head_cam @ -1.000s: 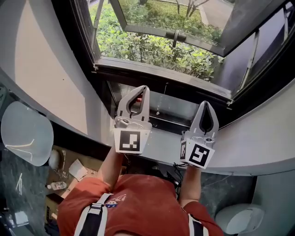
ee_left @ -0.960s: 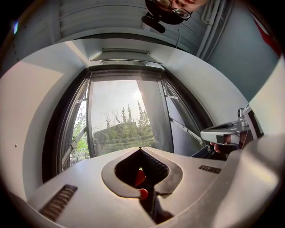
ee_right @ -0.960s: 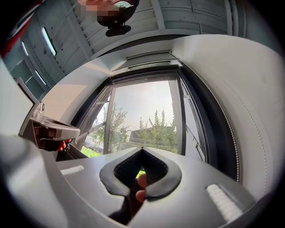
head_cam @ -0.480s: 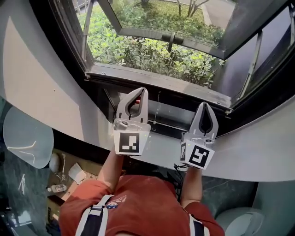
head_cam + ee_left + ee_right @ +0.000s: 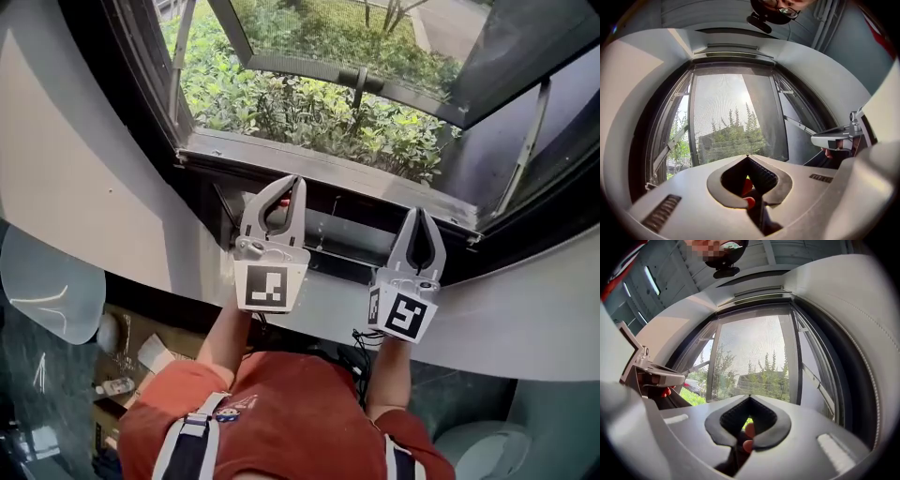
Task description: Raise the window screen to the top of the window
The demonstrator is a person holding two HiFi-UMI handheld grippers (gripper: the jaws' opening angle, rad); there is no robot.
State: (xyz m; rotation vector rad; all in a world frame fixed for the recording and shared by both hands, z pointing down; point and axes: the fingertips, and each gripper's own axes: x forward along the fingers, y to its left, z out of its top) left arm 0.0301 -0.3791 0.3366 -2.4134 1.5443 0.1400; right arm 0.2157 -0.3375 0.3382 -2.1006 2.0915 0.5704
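Note:
The window screen (image 5: pixel 726 112) is a fine mesh across the middle window opening, also seen in the right gripper view as the screen (image 5: pixel 757 352). In the head view its dark lower bar (image 5: pixel 309 70) with a small handle (image 5: pixel 359 86) runs above the bushes. My left gripper (image 5: pixel 293 180) and right gripper (image 5: pixel 419 212) are side by side over the dark window sill (image 5: pixel 361 239), pointing at the window. Both are shut with nothing between the tips, and apart from the screen. Each sees the other at its frame's edge: left gripper (image 5: pixel 651 373), right gripper (image 5: pixel 834 139).
Side sashes stand swung outward on metal stays (image 5: pixel 670 145). A white ledge (image 5: pixel 506 319) curves below the sill. On the floor are a white round seat (image 5: pixel 52 286), a cardboard box of small items (image 5: pixel 131 352) and another white seat (image 5: pixel 478 445).
Both shut grippers have eased forward towards the window together; their tips now lie nearer the outer edge of the sill. The jaws have not changed.

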